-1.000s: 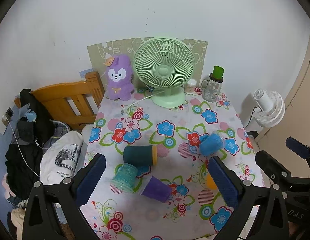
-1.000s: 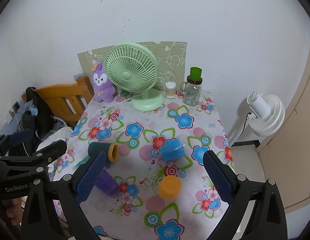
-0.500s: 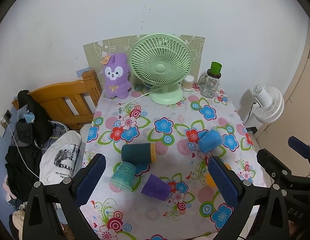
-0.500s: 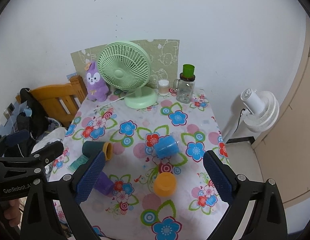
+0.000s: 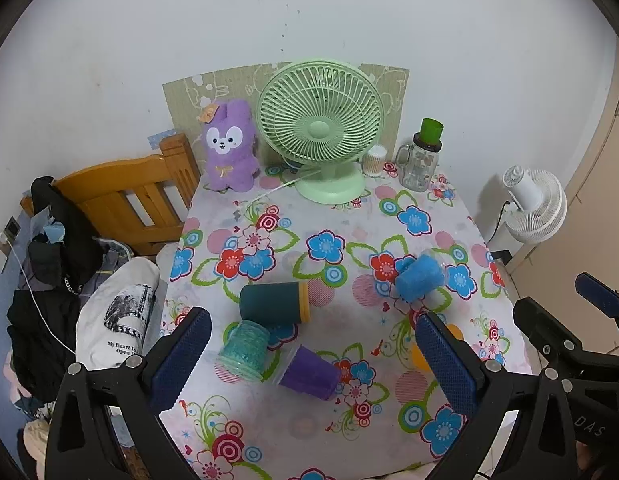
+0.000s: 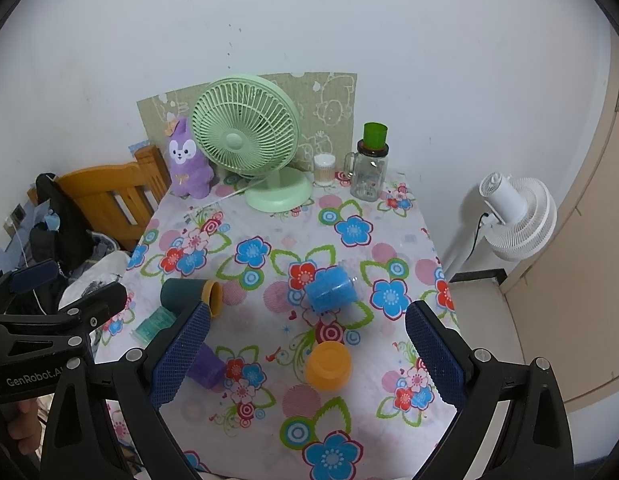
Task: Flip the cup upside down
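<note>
1. Worktop [image 5: 269, 432] – covered with a flowered cloth, filling the centre and lower part of both views.
2. Left gripper [image 5: 309, 356] – at the bottom of the left wrist view, above the near part of the worktop; jaws wide apart, nothing between them.
3. Right gripper [image 6: 305, 360] – at the bottom of the right wrist view; jaws wide apart and empty.
4. Dark green cup [image 5: 274, 302] – lying on its side, centre of the left wrist view, its orange rim towards the right of the frame.
5. Teal cup [image 5: 243, 349] – on its side, just below and left of the dark green cup.
6. Purple cup [image 5: 309, 372] – on its side, lower centre of the left wrist view, just right of the teal cup.
7. Blue cup [image 6: 331, 290] – on its side, centre of the right wrist view, well apart from the three cups above.
8. Orange cup [image 6: 328, 365] – standing mouth down, below the blue cup in the right wrist view.
9. Green fan [image 5: 319, 120] – upright at the far edge of the worktop, upper centre.
10. Purple plush toy [image 5: 229, 148] – upright, just left of the fan.
11. Glass jar [image 5: 421, 160] – green-topped, right of the fan.
12. White fan [image 6: 517, 216] – off the worktop, at the right of the frame.
13. Wooden chair [image 5: 129, 200] – at the left of the frame, beside the worktop.
</note>
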`<state>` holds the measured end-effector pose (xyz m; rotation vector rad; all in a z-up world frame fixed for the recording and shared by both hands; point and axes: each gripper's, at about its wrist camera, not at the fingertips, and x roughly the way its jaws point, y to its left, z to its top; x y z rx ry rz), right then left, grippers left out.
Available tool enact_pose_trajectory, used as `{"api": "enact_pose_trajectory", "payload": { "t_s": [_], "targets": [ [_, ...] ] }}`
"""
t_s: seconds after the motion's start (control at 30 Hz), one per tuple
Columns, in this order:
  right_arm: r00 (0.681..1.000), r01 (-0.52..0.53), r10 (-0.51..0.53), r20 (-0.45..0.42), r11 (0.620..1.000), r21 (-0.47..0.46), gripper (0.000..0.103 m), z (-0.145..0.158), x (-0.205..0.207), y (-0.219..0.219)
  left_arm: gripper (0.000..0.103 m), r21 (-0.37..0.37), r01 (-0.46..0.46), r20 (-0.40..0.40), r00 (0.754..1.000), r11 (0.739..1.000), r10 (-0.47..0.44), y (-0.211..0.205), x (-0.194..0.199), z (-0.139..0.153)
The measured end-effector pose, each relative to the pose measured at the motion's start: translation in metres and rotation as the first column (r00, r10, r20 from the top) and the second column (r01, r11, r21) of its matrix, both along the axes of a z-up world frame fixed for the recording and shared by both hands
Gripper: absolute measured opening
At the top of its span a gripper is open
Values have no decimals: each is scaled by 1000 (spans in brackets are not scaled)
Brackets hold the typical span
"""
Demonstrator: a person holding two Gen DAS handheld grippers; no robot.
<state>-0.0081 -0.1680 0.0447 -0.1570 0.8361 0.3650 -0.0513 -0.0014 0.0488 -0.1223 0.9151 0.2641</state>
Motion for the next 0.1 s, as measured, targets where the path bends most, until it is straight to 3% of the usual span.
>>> {"api": "enact_pose_trajectory", "payload": {
  "t_s": [0.1],
  "targets": [
    [1000,4,-4,-9,1000,-3,99,-4,2,-1,103,-7,5,-13,1000,1000,-5,1,3,-5]
  ]
}}
